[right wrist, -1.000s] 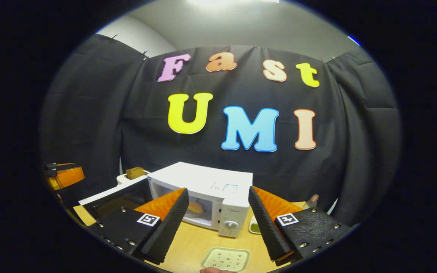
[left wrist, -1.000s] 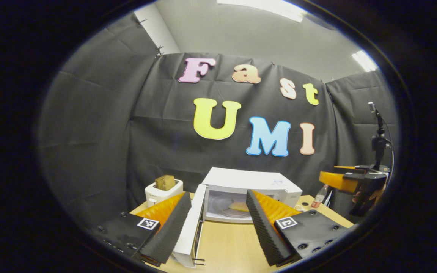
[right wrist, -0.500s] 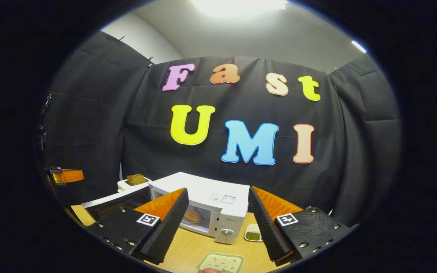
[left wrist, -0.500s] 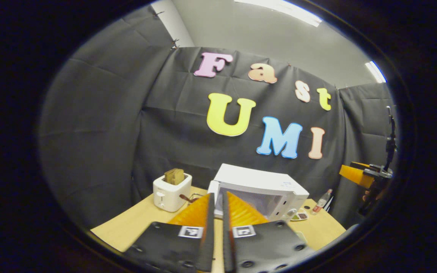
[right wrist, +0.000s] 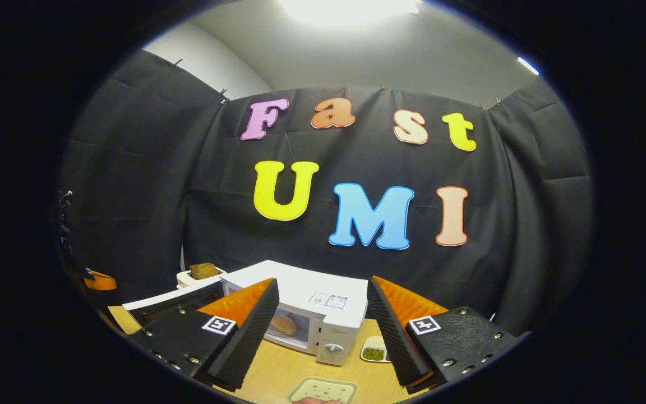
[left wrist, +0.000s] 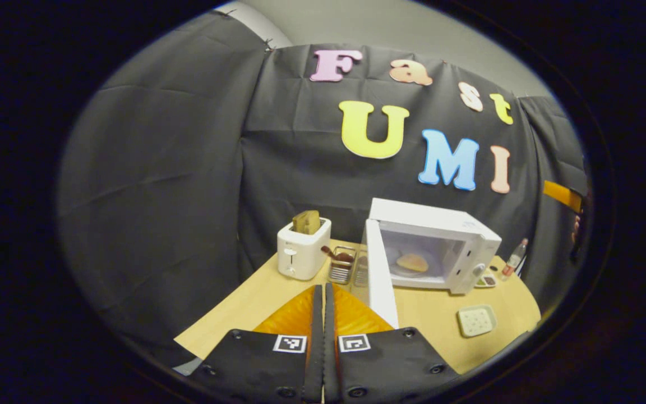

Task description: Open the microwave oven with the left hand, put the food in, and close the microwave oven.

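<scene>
On the light wooden desk (left wrist: 244, 306) in the left gripper view stands a white microwave oven (left wrist: 441, 247) with its door (left wrist: 379, 280) swung wide open, the door's edge reaching toward the camera; inside the cavity, on the turntable, lies the food (left wrist: 413, 262), a pale yellowish bun-like piece; left of the oven stands a white toaster (left wrist: 302, 255) with a brown slice sticking out of its slot, and between toaster and oven sits a small wire rack (left wrist: 341, 269) holding something dark; a pale square tray (left wrist: 476, 320) lies on the desk in front of the oven, and a small bottle (left wrist: 514, 259) stands at the oven's far right side; the left gripper (left wrist: 323, 314) hangs above the near edge of the desk, well apart from the door, its two fingers pressed together with nothing between them; in the right gripper view the right gripper (right wrist: 323, 328) hovers before the oven with its fingers spread wide and empty, the microwave oven (right wrist: 312, 314) framed between them, the food (right wrist: 284, 324) visible through the opening, a small dish of green bits (right wrist: 374, 352) just beside the oven's right corner and the pale tray (right wrist: 323, 390) nearer the camera.
</scene>
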A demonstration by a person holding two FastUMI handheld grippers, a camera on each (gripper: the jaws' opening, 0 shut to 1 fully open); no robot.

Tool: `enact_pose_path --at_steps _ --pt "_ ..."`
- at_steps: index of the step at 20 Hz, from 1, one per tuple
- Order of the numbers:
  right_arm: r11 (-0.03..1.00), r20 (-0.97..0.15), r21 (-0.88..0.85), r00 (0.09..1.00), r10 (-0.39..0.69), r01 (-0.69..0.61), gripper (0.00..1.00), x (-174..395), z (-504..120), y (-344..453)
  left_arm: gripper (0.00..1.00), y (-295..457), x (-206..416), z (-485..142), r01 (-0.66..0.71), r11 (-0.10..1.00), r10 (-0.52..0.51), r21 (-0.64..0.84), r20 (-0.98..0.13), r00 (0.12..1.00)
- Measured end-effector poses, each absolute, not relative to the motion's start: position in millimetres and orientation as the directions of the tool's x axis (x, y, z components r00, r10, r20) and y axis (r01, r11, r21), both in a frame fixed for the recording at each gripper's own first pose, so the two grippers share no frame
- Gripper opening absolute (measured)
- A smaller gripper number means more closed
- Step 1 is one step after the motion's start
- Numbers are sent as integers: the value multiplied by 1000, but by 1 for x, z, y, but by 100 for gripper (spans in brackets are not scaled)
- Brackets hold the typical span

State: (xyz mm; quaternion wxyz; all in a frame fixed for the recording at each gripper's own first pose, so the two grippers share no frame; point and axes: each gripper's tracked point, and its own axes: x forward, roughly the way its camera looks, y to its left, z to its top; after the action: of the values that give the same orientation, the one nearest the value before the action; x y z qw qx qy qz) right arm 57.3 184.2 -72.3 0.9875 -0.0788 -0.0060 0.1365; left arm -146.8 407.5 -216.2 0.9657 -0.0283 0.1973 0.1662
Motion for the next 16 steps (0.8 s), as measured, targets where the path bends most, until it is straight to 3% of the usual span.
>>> enact_pose_path --at_steps 8,16 --pt "972 39 -95 975 219 -215 96 66 -44 154 6 390 -137 -261 -281 960 240 -12 -488 839" --pt "975 57 -122 980 193 -185 96 67 -36 138 7 334 -112 -266 -170 985 133 -27 -511 849"
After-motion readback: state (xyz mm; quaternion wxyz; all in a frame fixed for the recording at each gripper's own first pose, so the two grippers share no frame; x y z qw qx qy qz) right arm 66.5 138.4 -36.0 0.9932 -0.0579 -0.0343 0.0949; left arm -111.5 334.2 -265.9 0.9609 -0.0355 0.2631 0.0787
